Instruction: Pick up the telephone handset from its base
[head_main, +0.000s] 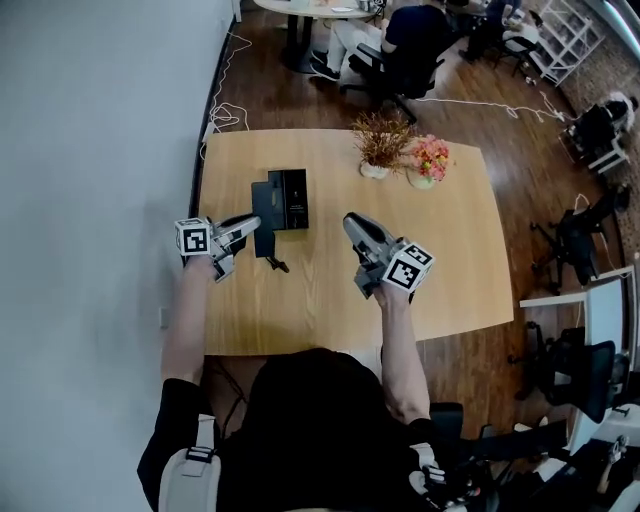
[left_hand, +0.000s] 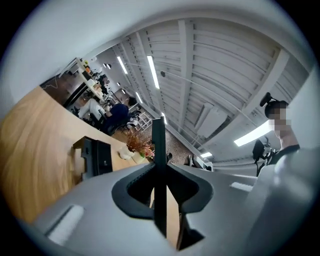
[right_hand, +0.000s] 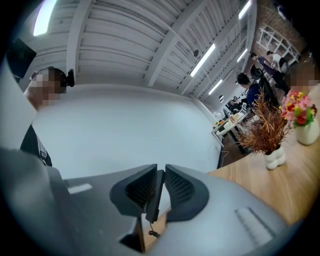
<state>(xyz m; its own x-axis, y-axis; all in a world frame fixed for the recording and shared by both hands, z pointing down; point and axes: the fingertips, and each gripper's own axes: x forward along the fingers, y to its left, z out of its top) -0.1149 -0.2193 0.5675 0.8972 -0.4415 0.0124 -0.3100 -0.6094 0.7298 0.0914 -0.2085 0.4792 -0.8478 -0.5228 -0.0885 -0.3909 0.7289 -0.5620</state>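
The black telephone base (head_main: 292, 200) lies on the wooden table (head_main: 440, 270) left of centre. My left gripper (head_main: 255, 228) comes in from the left and is shut on the black handset (head_main: 264, 215), which sits close against the base's left side. In the left gripper view the handset (left_hand: 159, 150) stands edge-on between the pads (left_hand: 160, 185), apart from the base (left_hand: 97, 156). A curly cord (head_main: 278, 265) trails from it. My right gripper (head_main: 352, 225) hovers to the right, narrowly open and holding nothing. Through its gap (right_hand: 161, 172) the handset (right_hand: 154, 200) shows farther off.
A vase of dried twigs (head_main: 382, 145) and a vase of pink flowers (head_main: 430, 160) stand at the table's far edge. A white wall (head_main: 100, 150) runs along the left. A seated person (head_main: 410, 45) and office chairs (head_main: 585, 370) are beyond the table.
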